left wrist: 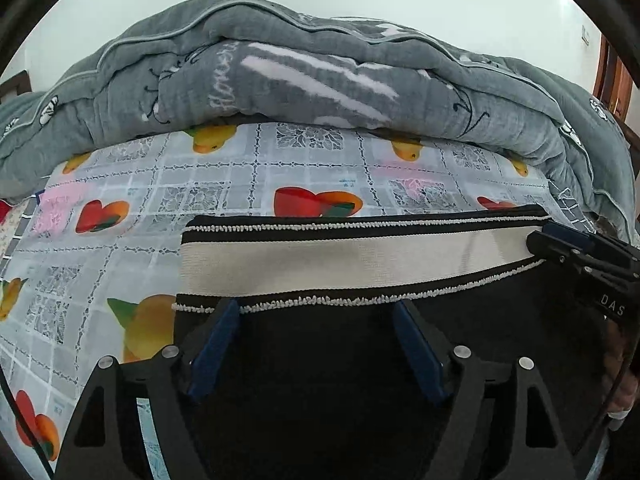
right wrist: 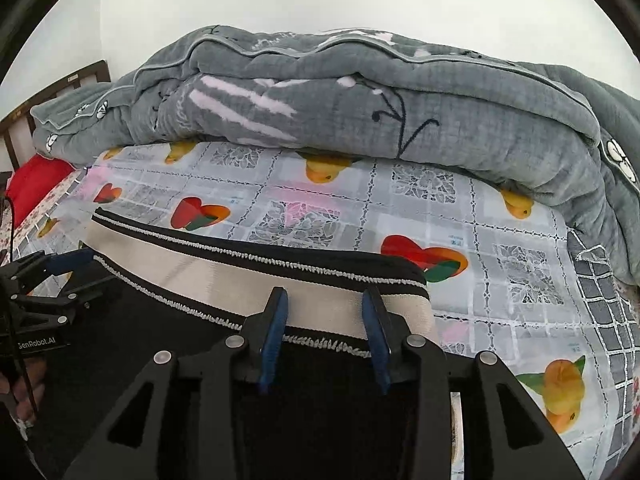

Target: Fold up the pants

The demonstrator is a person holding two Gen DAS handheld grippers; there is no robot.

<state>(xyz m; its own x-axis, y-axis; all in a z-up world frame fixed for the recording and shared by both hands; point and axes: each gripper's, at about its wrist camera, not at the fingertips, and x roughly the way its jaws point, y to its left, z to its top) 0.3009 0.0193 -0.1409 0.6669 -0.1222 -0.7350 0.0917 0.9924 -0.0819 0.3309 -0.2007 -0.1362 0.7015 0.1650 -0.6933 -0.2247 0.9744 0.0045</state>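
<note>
Your black pants (left wrist: 320, 380) lie flat on the fruit-print cloth (left wrist: 120, 208), their striped waistband (left wrist: 340, 256) running along the edge nearest the heaped grey quilt (left wrist: 320, 72). Your left gripper (left wrist: 316, 312) hovers over the waistband's lower edge with its jaws apart and nothing pinched. Your right gripper (right wrist: 324, 300) sits over the other end of the waistband, jaws partly apart astride the cream stripe, pads not pressing cloth. Judging by the neat edges, some folding may already be done, but the rest of the garment is hidden beneath your grippers, so you cannot tell how many folds remain.
</note>
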